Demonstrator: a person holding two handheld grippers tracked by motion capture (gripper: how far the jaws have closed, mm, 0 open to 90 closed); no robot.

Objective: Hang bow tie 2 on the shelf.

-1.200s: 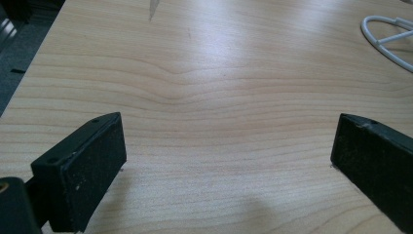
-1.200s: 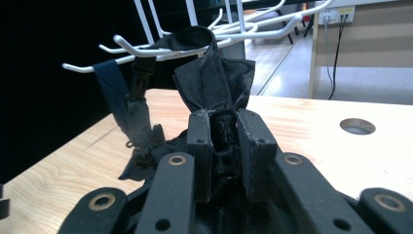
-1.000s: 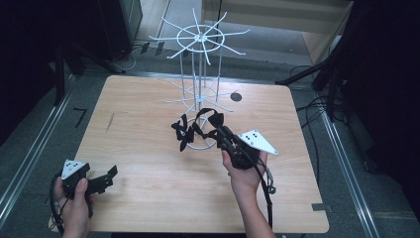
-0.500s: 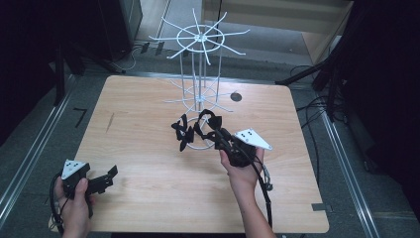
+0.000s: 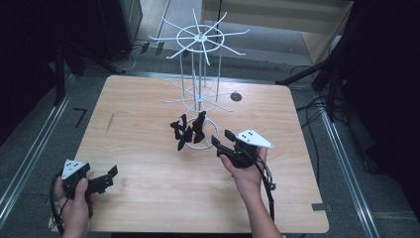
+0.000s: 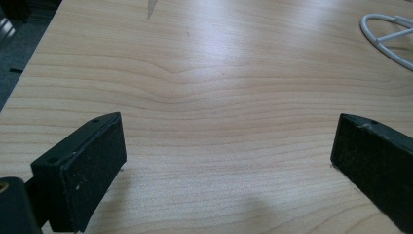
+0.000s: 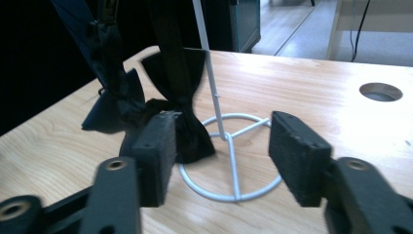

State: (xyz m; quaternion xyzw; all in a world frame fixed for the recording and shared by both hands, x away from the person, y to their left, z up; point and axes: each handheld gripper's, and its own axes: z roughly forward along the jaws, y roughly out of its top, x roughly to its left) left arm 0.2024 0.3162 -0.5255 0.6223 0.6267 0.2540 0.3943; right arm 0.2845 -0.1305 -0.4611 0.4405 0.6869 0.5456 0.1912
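Observation:
A white wire display rack [image 5: 199, 64] stands at the middle back of the wooden table [image 5: 148, 148], on a ring base [image 5: 210, 144]. Two or three black bow ties [image 5: 185, 130] hang low on it, just left of the ring. My right gripper [image 5: 221, 137] is open just right of the ring, pointing at the bow ties and holding nothing. In the right gripper view its pads [image 7: 155, 156] frame the rack's ring base [image 7: 229, 165], with the bow ties [image 7: 178, 97] close behind the left jaw. My left gripper [image 5: 108, 178] rests open near the front left corner, jaws wide over bare wood [image 6: 224, 122].
A round hole [image 5: 236, 96] is cut in the table behind the rack, also visible as the hole [image 7: 381, 91] in the right gripper view. Metal floor rails run along both sides of the table. The edge of the rack's ring [image 6: 389, 34] shows far right in the left gripper view.
My right gripper has drawn back a little from the bow ties toward the near edge, still open. The left gripper has stayed put.

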